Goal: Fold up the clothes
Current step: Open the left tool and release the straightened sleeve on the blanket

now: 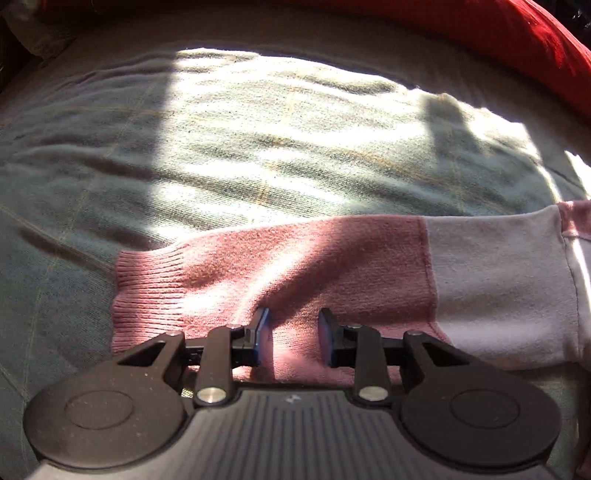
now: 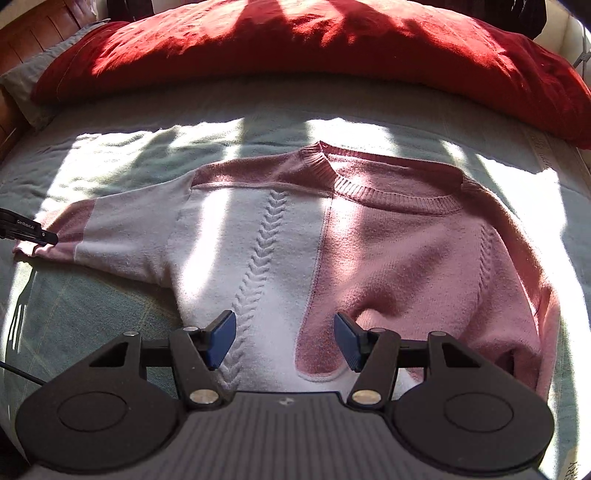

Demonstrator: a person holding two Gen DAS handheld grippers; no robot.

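My left claw over the sweater's sleeve end

My left claw point(image 1: 293, 334) points down at the pink cuff end of the sleeve point(image 1: 332, 280), jaws narrow and empty, knit lying between the 2 tips. The sleeve's long axis runs crosswise to my fingers, cuff point(image 1: 147, 291) to their left. My right claw point(image 2: 284, 341) hangs wide and empty just above the sweater point(image 2: 369, 258) hem, so the left is nearer this sleeve

Open bed cover point(image 1: 258, 147) is seen beyond the spread sweater point(image 2: 369, 258), and bare cover is left beside its outstretched sleeve point(image 1: 295, 266). The far side is closed off by a long red pillow point(image 2: 295, 55), with a wooden headboard point(image 2: 33, 33) at the corner.
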